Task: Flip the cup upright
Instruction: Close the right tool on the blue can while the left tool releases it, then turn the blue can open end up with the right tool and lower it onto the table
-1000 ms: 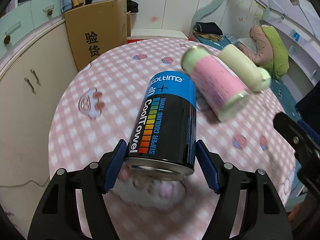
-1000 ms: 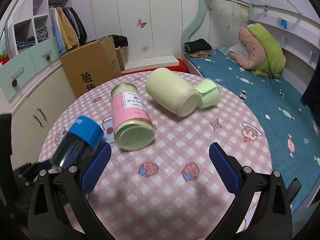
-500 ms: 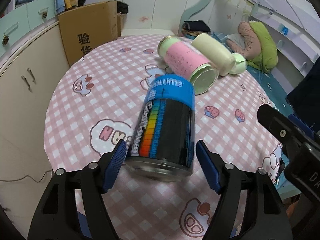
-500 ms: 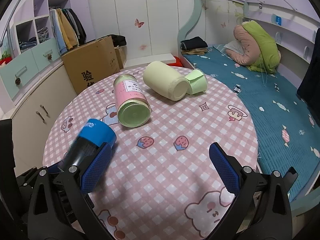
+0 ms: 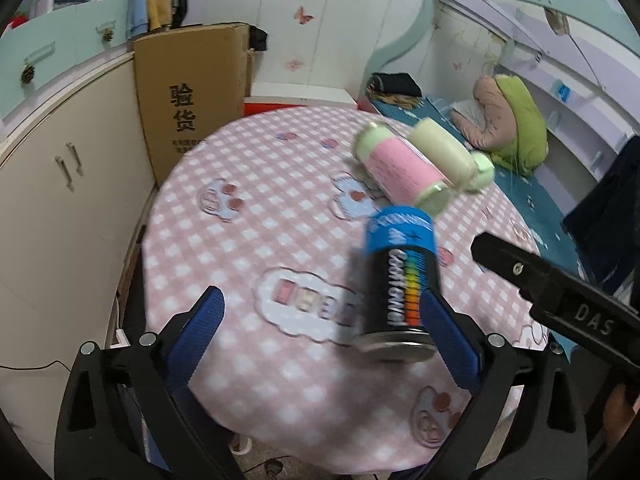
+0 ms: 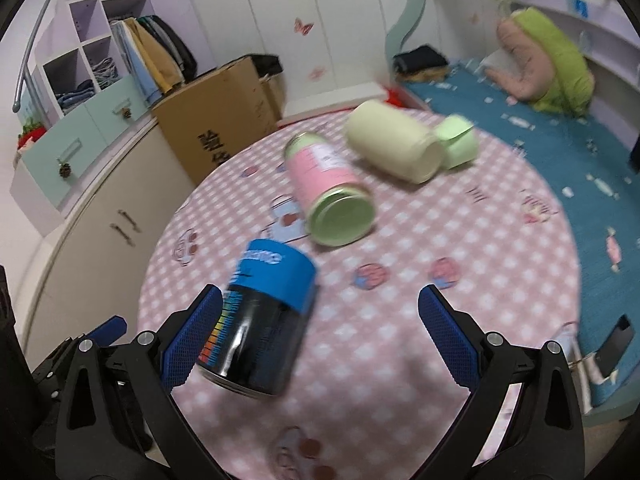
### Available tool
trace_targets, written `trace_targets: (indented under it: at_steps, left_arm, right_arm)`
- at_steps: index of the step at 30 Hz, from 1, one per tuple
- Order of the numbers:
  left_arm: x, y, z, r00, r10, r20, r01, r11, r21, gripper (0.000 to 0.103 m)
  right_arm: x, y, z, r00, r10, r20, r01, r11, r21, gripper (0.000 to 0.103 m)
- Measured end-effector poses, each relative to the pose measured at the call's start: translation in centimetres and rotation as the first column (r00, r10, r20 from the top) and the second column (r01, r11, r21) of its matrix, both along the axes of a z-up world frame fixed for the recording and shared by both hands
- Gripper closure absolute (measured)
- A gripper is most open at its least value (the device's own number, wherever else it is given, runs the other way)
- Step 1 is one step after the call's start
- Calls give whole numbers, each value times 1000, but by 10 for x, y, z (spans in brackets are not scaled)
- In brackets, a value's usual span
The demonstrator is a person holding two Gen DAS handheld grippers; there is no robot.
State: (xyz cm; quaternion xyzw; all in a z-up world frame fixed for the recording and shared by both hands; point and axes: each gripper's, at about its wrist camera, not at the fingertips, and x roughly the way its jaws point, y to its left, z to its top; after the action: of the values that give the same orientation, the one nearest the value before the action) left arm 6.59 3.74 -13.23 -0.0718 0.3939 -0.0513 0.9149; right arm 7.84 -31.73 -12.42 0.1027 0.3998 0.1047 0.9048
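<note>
A black can with a blue cap (image 5: 400, 280) stands on the pink checked table (image 5: 256, 224), blue end up, blurred by motion. It stands against the right finger of my left gripper (image 5: 318, 326), which is wide open and holds nothing. In the right wrist view the same can (image 6: 260, 320) is just inside the left finger of my right gripper (image 6: 320, 328), also open and empty. A pink cup with pale green ends (image 5: 400, 170) (image 6: 330, 192) lies on its side at the table's middle. A cream cup (image 6: 394, 148) and a green lid (image 6: 458, 142) lie beyond it.
A cardboard box (image 5: 192, 92) stands against cream cabinets (image 5: 60, 208) on the left. A bed with a blue cover (image 6: 580, 152) lies past the table on the right. The right gripper's black body (image 5: 560, 300) reaches into the left wrist view.
My left gripper has opened and let go of the black can, which now stands free on the table. The left gripper has shifted left. The right gripper has come closer to the can.
</note>
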Motion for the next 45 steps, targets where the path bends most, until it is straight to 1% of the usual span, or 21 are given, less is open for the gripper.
trace_targets:
  at_steps: [2, 5, 6, 8, 13, 19, 20, 21, 22, 23, 29, 32, 36, 38, 41, 45]
  left_arm:
    - [5, 13, 1, 999, 34, 4, -34, 999, 24, 8]
    - [14, 28, -3, 998, 55, -4, -55, 997, 62, 8]
    - [18, 31, -5, 998, 57, -12, -56, 996, 66, 8]
    - [22, 37, -8, 998, 59, -22, -57, 996, 64, 8]
    - [31, 43, -14, 998, 46, -33, -44, 998, 53, 8]
    - [38, 44, -20, 999, 38, -39, -36, 998, 44, 8]
    - [39, 44, -21, 999, 36, -41, -34, 998, 45, 8]
    - [40, 43, -21, 999, 32, -43, -30, 998, 47, 8]
    - [41, 42, -21, 999, 29, -42, -27, 999, 46, 8]
    - [42, 42, -21, 999, 29, -41, -27, 999, 45, 8]
    - [43, 42, -22, 999, 27, -43, -25, 999, 39, 8]
    - [44, 43, -21, 999, 32, -41, -30, 999, 28, 8]
    - [43, 46, -19, 999, 41, -32, -40, 999, 20, 8]
    - [44, 47, -18, 999, 47, -26, -47, 999, 20, 8]
    - [45, 48, -15, 998, 55, -20, -54, 998, 23, 8]
    - [46, 46, -12, 998, 58, -13, -58, 998, 26, 8]
  right_arm:
    - [7, 9, -4, 1000, 10, -24, -10, 1000, 18, 5]
    - [20, 22, -12, 998, 14, -62, -12, 999, 34, 5]
    - [31, 29, -22, 994, 17, -105, -11, 998, 57, 5]
    - [39, 35, -31, 990, 25, -135, -14, 997, 79, 5]
    - [54, 47, -45, 983, 45, -179, -30, 996, 86, 5]
    - [63, 57, -51, 980, 82, -181, -65, 993, 99, 6]
    - [63, 57, -51, 981, 87, -176, -69, 992, 102, 9]
    - [64, 58, -50, 982, 88, -170, -72, 993, 98, 24]
    - [65, 58, -49, 981, 97, -165, -81, 991, 103, 34]
    - [67, 59, -50, 980, 109, -169, -92, 990, 108, 34]
    - [65, 65, -44, 981, 142, -135, -132, 988, 83, 34]
    - [61, 68, -34, 984, 155, -85, -151, 987, 56, 35]
    - [53, 71, -10, 987, 160, 17, -160, 987, -19, 35]
    - [50, 75, 1, 985, 159, 66, -154, 985, -76, 35]
    - [48, 75, 10, 981, 159, 109, -145, 981, -126, 35]
    - [45, 73, 16, 979, 153, 136, -133, 980, -147, 35]
